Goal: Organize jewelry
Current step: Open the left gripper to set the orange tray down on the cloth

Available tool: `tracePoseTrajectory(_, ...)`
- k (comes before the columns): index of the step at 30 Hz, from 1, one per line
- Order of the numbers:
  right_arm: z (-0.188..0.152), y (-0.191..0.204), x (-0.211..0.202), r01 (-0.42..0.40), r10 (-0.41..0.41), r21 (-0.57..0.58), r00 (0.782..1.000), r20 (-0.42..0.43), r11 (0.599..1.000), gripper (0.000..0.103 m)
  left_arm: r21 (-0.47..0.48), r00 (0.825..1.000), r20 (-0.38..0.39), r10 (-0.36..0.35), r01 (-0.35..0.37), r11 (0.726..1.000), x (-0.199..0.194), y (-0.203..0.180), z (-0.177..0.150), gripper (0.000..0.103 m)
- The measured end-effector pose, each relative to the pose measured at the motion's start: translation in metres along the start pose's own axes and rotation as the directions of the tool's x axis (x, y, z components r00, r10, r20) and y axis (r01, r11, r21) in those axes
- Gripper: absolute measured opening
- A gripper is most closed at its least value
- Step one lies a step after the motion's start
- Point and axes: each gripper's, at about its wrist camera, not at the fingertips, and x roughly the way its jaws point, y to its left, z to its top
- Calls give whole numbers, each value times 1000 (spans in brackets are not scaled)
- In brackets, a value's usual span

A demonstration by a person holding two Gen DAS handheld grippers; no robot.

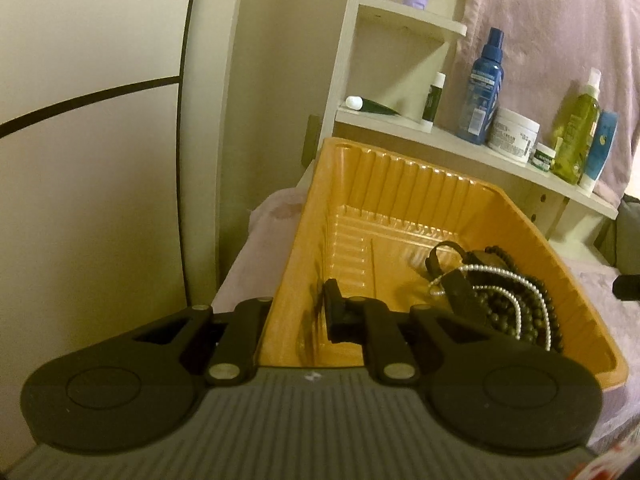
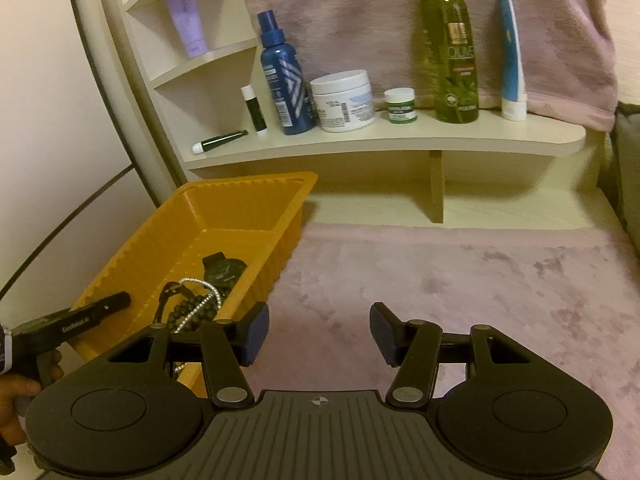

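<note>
A: Where's the jewelry?

B: All of it lies in the orange tray [image 2: 256,196], heaped at the tray's near end. The tray is ribbed plastic with steep walls, set on a pink cloth [image 2: 460,280].

A: What's in the heap?

B: Dark beads [image 1: 516,308] in looped strands, a thin pearl string [image 1: 480,270] laid across them, and a black watch [image 2: 222,270] at the heap's far side. They are tangled together; I cannot tell how many strands there are.

A: And the claws?

B: The left claw [image 1: 327,308] is inside the tray, over its bare floor beside the heap, its jaws nearly together with nothing seen between them. The right claw [image 2: 318,332] hangs outside the tray, over the cloth just off the tray's right wall, jaws partly open and empty.

A: Anything else near the tray?

B: Behind it stands a pale shelf [image 2: 400,142] carrying a blue bottle [image 2: 282,80], a white jar [image 2: 344,100], a small green-labelled jar [image 2: 400,105], a tall green spray bottle [image 2: 450,52], a blue tube [image 2: 510,64], a small dark stick [image 2: 254,109] and a dark tube [image 2: 222,142] lying flat. A purple tube [image 2: 187,20] sits on a higher shelf.

A: Anything in the way?

B: The tray's tall walls ring the heap. A hand [image 2: 16,396] shows at the tray's left.
</note>
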Motion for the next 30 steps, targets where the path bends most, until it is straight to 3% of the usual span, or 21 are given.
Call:
tracePoseTrajectory(10,-5,2,-21,22,-23,45,999,29,999,64,-19,999,-38,24,-25,1000,-22,15,2,36)
tracePoseTrajectory(14,-5,9,-33,33,-35,74,999,27,997,66,15,998,-53,35,-34,999,-45,11,7,36)
tracePoseTrajectory(22,-11,27,-58,99,-99,32,995,-3,995,66,120,994,-101,37,-24,992,-89,-12,25,42)
tracePoseTrajectory(27,-18,33,-74,148,-148,13,989,-5,989,67,147,993,-117,25,-7,989,-112,-34,34,59)
tracePoseTrajectory(30,-22,34,-82,168,-168,48,986,-21,985,67,145,993,-120,-1,18,989,-123,-48,38,62)
